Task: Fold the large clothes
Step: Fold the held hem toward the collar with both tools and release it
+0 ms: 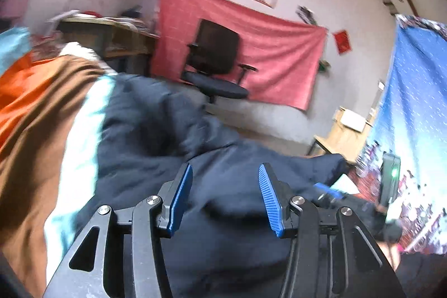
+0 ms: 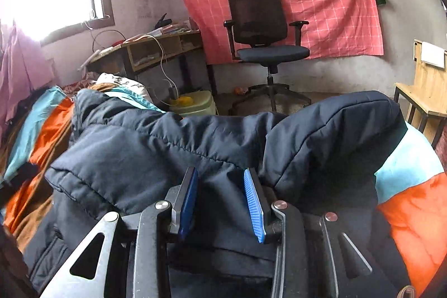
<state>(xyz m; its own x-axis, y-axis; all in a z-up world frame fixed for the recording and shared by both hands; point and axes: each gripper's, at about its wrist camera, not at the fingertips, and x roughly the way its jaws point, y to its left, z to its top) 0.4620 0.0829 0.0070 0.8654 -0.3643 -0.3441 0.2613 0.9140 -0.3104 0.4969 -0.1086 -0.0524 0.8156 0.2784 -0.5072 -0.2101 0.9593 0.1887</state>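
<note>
A dark navy padded jacket (image 2: 156,147) lies heaped across a bed whose cover (image 2: 413,208) is blocked in orange, brown and pale blue. The left gripper (image 1: 225,197) hovers just above the jacket with its blue pads apart and no cloth pinched between them, so it seems free to take a fresh hold. The right gripper (image 2: 220,203) sits low against the near edge of the jacket, its pads partly apart with quilted fabric bunched in the gap; whether they truly press on it, I cannot tell. The jacket looks thick and puffy, stitched in wide quilted bands, with one part humped up on the right and another fold rolled over on the left, so it is far from flat. Beyond the bed stand an office chair (image 2: 265,32) and a cluttered desk (image 2: 156,46) by the far wall.
</note>
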